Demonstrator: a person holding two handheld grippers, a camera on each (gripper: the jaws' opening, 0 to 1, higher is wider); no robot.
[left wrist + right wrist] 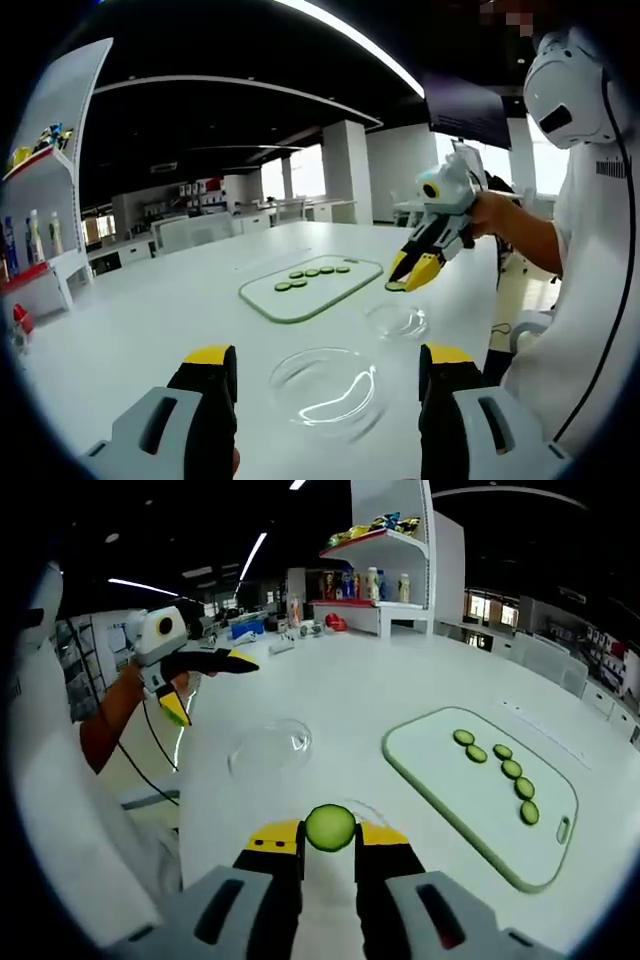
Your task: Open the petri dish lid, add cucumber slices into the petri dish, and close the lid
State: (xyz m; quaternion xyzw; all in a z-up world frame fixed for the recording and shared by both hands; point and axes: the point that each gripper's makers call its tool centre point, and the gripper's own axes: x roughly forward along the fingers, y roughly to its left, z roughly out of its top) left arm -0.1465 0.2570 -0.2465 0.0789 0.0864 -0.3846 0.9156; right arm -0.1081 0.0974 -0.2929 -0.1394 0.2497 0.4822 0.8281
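The right tongs (330,852) pinch a cucumber slice (330,827) upright above the white surface (380,680). The left tongs (325,372) stand spread, holding nothing, over a clear petri dish part (327,390); a second clear part (396,321) lies just beyond, apart from it. Further slices (498,765) line the cutting board (440,780), well inside its green edge. Open surface surrounds both glass pieces.

Cucumber slices (312,276) on cutting board (300,305)
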